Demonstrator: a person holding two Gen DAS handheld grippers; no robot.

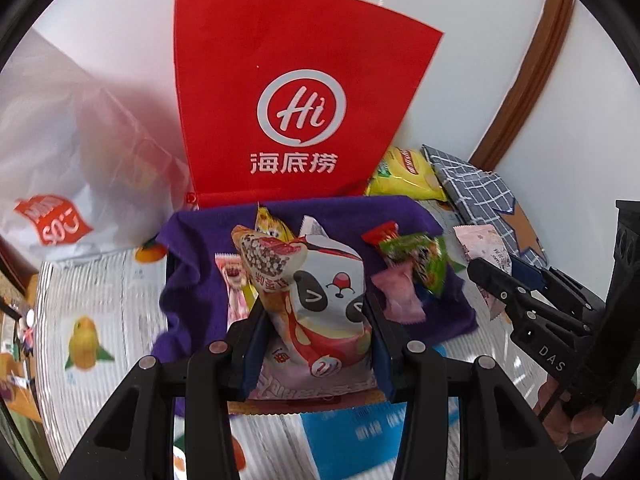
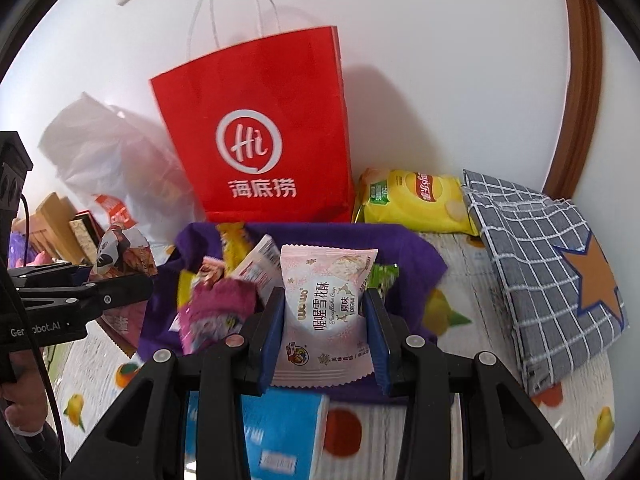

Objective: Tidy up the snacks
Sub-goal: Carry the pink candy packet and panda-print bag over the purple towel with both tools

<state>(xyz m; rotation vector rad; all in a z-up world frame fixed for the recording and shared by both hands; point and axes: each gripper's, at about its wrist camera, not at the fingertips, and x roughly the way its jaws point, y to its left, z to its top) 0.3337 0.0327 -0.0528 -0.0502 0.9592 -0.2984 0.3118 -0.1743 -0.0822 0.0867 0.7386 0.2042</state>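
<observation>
Two hand-held grippers hang over a purple bin (image 1: 360, 216) crowded with wrapped snacks, low in the centre of both views. Behind the bin a red paper bag (image 2: 260, 128) stands against the wall, chips and a checked cloth to its right; bare desk (image 2: 472, 432) lies lower right. The left hand-held gripper (image 1: 316, 320) tilts steeply down, pinching a panda-print snack bag (image 1: 332, 300). The right hand-held gripper (image 2: 324, 320) pinches a pink pastry packet (image 2: 328, 304). Bin contents are blurred, and a blue box is cut off at the bottom edge.
</observation>
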